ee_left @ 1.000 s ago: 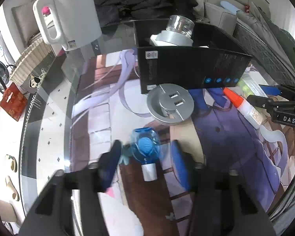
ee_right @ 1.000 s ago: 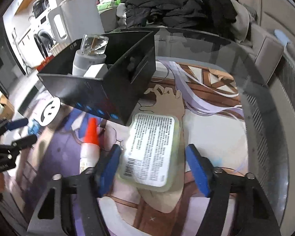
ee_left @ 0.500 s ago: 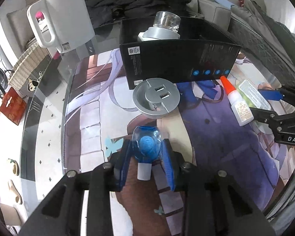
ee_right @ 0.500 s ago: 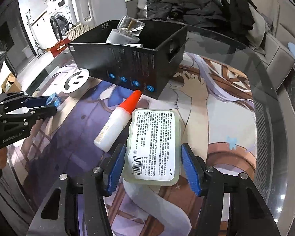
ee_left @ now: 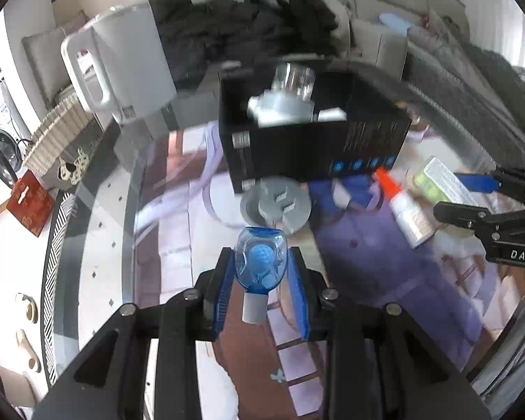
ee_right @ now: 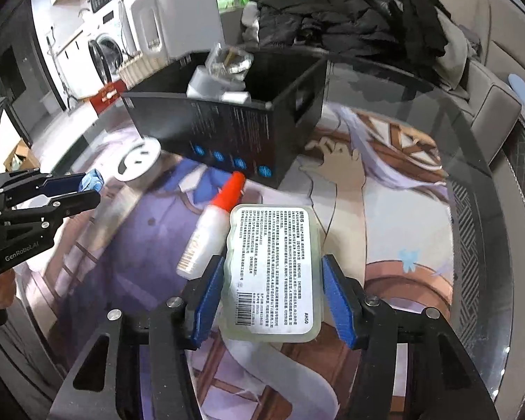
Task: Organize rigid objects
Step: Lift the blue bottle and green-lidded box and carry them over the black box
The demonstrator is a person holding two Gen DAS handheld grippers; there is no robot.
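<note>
1. Two hand-held grippers work over a glass table [ee_right: 472, 182] laid with a printed cartoon mat.
2. The left gripper [ee_left: 261, 273] has its blue pads pressed against both sides of a small translucent blue bottle with a grey neck [ee_left: 260, 266], gripping it.
3. Just ahead of the left gripper's fingertips lies a round grey disc with two slots [ee_left: 276, 206]; beyond that stands an open black cardboard box [ee_left: 311, 150] holding a clear glass piece [ee_left: 294, 78] on a white and grey item.
4. Far ahead and to the left of that gripper stands a white plastic kettle [ee_left: 122, 66].
5. The right gripper [ee_right: 273, 297] is narrowed around a flat pale-green plastic case with a white printed label [ee_right: 274, 269]; its blue pads sit at the case's two long edges, though firm contact is unclear.
6. Touching the case's left edge, beside the right gripper's left finger, lies a white glue bottle with an orange-red cap [ee_right: 210, 227], cap pointing toward the black box.
7. Dark clothing [ee_right: 350, 24] is heaped beyond the box.
</note>
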